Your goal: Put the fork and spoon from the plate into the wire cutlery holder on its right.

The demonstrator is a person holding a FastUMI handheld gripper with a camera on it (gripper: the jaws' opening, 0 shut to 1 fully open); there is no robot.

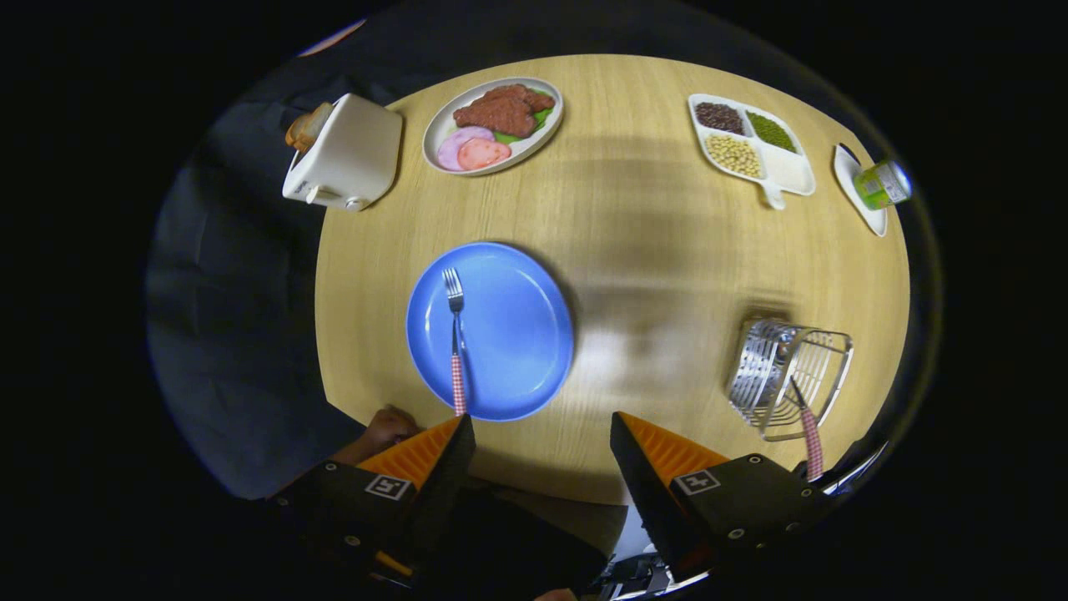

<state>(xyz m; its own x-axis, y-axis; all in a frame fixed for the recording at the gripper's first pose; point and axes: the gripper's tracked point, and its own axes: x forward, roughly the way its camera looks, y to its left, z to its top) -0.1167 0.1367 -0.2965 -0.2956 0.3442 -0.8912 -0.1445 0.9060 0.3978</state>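
Gripper view shows the gripper (542, 442) spread wide, grasping nothing, just short of the blue plate (517, 334). On the plate lies the fork (455, 338); right of the plate, the wire cutlery holder (788, 376) already carries one checked handle (811, 451) (presumably the spoon). Judged next: close on the fork. Beyond the plate, the wooden table (651, 234) bears a toaster (346, 154) and food dishes.

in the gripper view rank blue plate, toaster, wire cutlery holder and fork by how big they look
1. blue plate
2. toaster and wire cutlery holder: look alike, and the holder sits nearer, so unranked
3. fork

The gripper is open, holding nothing.
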